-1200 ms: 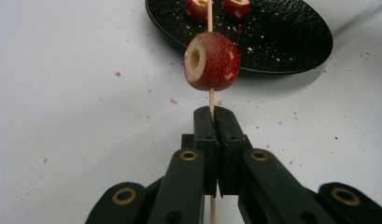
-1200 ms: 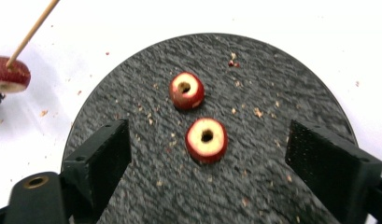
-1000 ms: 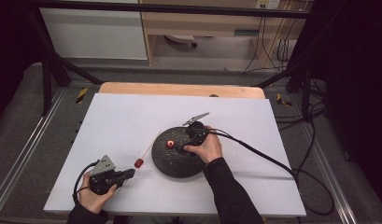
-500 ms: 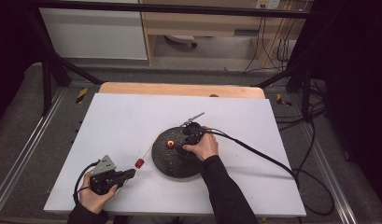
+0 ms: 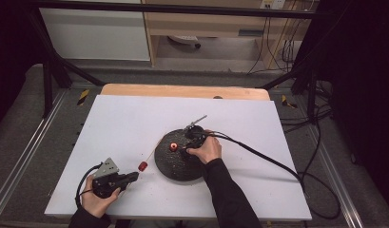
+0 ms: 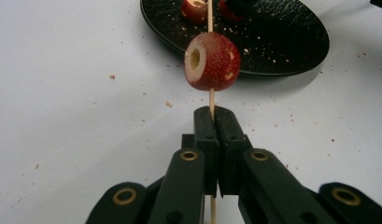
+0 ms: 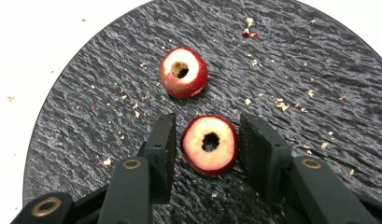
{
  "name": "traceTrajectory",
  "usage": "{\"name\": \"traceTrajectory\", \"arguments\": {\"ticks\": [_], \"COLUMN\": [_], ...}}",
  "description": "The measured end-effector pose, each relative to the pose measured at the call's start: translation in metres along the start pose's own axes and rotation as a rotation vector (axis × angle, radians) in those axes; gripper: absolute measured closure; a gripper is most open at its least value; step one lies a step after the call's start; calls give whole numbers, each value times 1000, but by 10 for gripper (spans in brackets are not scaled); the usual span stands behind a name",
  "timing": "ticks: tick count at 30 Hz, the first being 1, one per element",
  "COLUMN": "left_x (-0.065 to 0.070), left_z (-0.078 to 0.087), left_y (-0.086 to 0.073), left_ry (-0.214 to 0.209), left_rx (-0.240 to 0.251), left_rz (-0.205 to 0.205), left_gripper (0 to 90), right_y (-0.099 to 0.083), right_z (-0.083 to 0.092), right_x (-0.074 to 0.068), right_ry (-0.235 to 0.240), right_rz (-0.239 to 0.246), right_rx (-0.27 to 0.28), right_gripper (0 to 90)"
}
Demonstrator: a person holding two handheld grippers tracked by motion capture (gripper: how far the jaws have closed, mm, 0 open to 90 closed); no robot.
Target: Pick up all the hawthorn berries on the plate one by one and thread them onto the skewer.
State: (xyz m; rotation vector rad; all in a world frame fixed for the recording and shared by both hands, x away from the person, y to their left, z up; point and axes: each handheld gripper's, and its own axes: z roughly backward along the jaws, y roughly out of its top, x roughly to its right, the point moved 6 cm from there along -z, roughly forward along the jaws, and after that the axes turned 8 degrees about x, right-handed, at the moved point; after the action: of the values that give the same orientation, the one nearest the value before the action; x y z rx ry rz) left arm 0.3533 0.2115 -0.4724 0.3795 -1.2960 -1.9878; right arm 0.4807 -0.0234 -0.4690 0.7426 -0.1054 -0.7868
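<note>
My left gripper [image 5: 134,177] [image 6: 214,112] rests at the table's front left, shut on a thin wooden skewer [image 6: 211,97]. A cored red fruit [image 6: 212,60] [image 5: 143,166] is threaded on that skewer just beyond the jaws. My right gripper [image 5: 186,145] [image 7: 206,135] reaches over the black round plate [image 5: 175,168] [image 7: 319,93]. Its jaws have just been closing around a second cored fruit [image 7: 209,145] that lies on the plate. The right pad is against that fruit and a sliver of gap remains at the left pad. A third cored fruit [image 7: 183,72] [image 5: 174,147] lies just beyond.
The white table [image 5: 125,123] has a wooden strip along its far edge. Crumbs dot the plate and the table around it. A black cable [image 5: 268,159] trails right from my right gripper across the table. Metal rails run along both sides.
The right hand has shifted slightly left over the plate, toward the fruit. The left hand and its skewer have stayed put.
</note>
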Motion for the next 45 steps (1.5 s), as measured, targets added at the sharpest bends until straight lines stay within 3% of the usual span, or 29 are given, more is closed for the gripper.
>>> {"name": "traceTrajectory", "arguments": {"ticks": [13,29,34,45], "left_x": [0,2,2,5], "left_z": [0,0,0,-1], "left_y": [0,1,2,3], "left_ry": [0,0,1,1], "left_rx": [-1,4,5,6], "left_rz": [-4,-3,-8,-8], "left_gripper": [884,884,884,884], "right_y": [1,7,5,-8], "right_z": [4,30,41,55], "right_x": [-1,-7,-7,-7], "right_ry": [1,8,15,53], "right_rz": [-22,-59,-68,-114], "right_rx": [-1,57,102,274], "right_gripper": [612,615,616,616]}}
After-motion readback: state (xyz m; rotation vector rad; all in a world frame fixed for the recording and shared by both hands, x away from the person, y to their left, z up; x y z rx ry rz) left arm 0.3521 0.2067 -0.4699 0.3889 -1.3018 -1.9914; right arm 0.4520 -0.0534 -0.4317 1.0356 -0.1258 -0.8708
